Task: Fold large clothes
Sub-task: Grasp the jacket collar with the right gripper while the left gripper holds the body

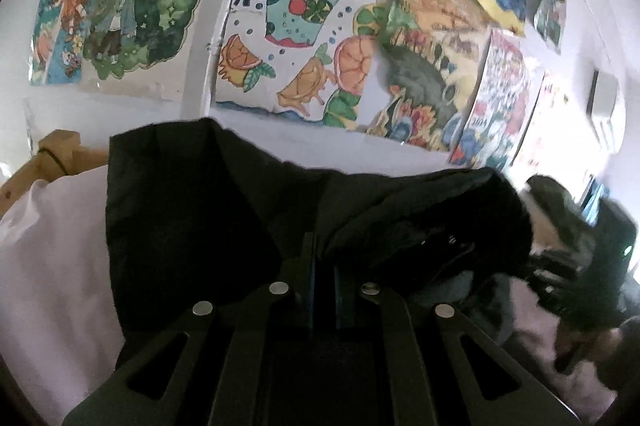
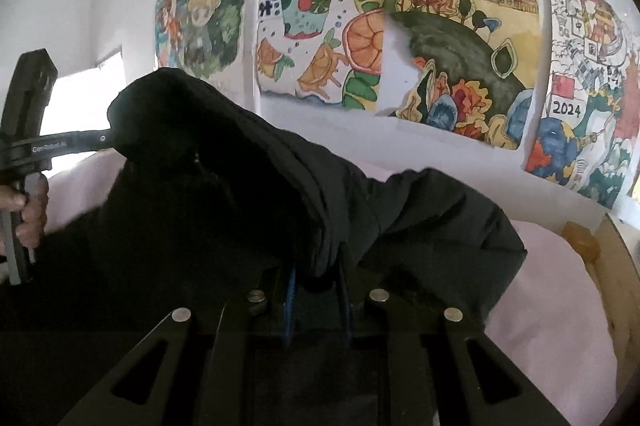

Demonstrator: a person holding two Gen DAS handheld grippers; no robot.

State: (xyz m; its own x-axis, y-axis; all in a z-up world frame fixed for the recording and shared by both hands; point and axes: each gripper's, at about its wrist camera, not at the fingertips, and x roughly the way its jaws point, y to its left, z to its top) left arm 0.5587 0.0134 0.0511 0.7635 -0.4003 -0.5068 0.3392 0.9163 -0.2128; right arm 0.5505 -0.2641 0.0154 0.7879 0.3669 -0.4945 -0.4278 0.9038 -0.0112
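Note:
A large black padded jacket (image 1: pixel 248 210) hangs lifted between both grippers over a pale pink bed sheet (image 1: pixel 52 250). My left gripper (image 1: pixel 323 278) is shut on a fold of the jacket, with cloth bunched over its fingers. My right gripper (image 2: pixel 318 282) is shut on another edge of the jacket (image 2: pixel 248 194), which drapes up to the left. The left gripper (image 2: pixel 80 140) also shows in the right wrist view at far left, gripped by a hand, its tip buried in the jacket. The right gripper's body shows blurred at the right of the left wrist view.
A white wall (image 2: pixel 400 142) close ahead is covered with colourful children's drawings (image 1: pixel 296 38). A wooden bed frame shows at the left (image 1: pixel 60 154) and at the right (image 2: pixel 608 266). The pink sheet (image 2: pixel 552 314) lies below.

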